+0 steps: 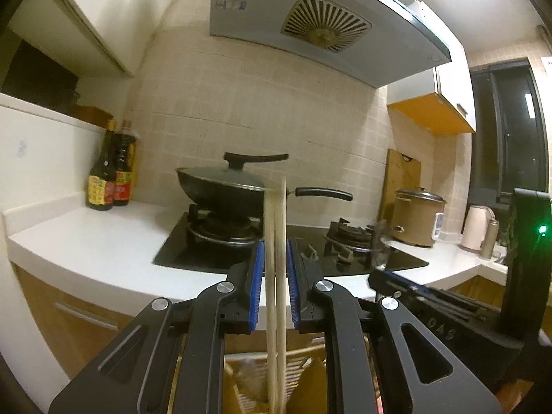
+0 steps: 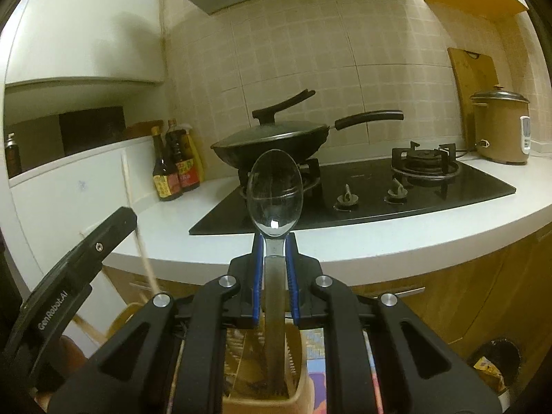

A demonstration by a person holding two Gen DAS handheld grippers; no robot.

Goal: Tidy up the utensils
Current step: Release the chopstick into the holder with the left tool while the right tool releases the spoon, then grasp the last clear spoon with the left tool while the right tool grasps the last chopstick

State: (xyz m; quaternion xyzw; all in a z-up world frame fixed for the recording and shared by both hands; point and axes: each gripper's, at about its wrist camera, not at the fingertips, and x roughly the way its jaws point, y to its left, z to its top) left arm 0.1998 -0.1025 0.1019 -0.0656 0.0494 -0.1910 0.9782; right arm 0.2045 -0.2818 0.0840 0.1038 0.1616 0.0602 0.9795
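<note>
Left gripper (image 1: 276, 269) is clamped on a pair of chopsticks (image 1: 277, 227) standing upright, right gripper (image 2: 274, 262) is pinching a metal spoon (image 2: 275, 189) by the neck — bowl up, handle hanging down into the tan holder (image 2: 296, 379) below. Chopsticks look light and stiff but thin, so they could twist in the pads. Spoon's smooth and probably slippery — gripping near the neck seems sensible.
</note>
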